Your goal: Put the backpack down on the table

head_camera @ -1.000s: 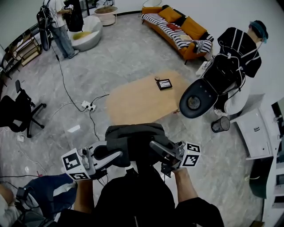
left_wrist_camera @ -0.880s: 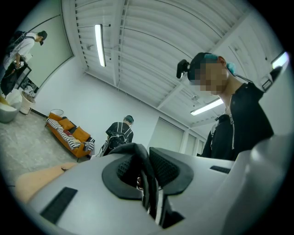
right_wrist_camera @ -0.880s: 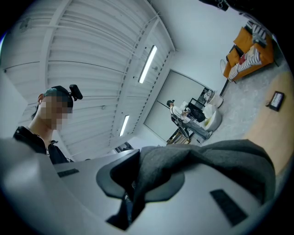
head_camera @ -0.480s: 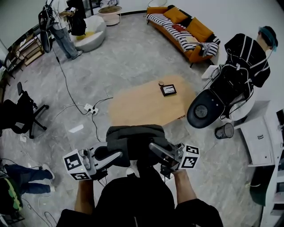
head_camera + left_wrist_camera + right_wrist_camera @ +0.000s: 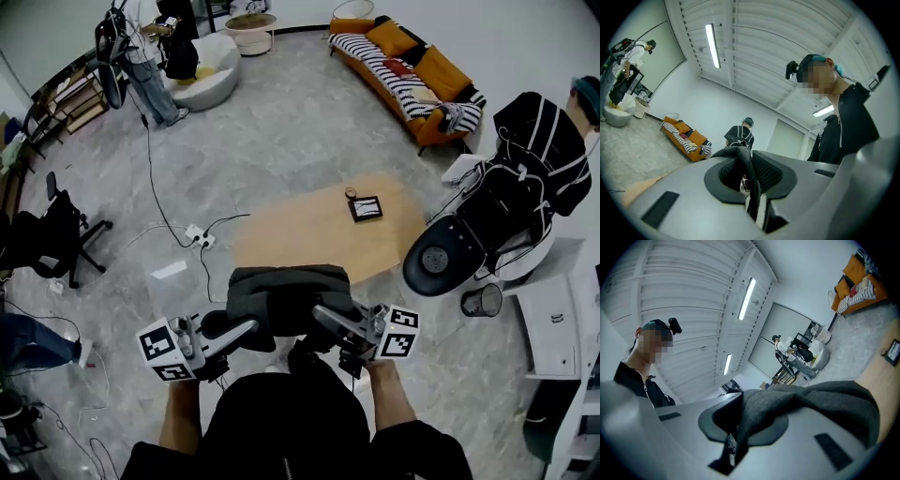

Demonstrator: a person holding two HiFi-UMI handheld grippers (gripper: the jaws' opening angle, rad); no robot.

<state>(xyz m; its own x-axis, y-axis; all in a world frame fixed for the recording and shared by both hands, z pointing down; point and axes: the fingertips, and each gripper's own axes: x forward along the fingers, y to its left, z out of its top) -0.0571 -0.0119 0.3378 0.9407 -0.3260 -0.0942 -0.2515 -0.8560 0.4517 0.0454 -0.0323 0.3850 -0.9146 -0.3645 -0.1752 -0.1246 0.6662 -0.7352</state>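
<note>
The table (image 5: 300, 234) looms closer; backpack (image 5: 286, 295) grey, slumped.

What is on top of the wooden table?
A dark flat square item and a small round thing beside it. The backpack hides part of the table nearest the camera.

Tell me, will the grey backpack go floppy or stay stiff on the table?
Probably floppy: the backpack sags between the left claw and right claw, its cloth folding where they pinch. Likely not slippery, since that pinch holds it.

Forearms extended forward, left gripper (image 5: 251, 326) and right gripper (image 5: 322, 310) jaws seemingly clamp the backpack (image 5: 286, 292).
</note>
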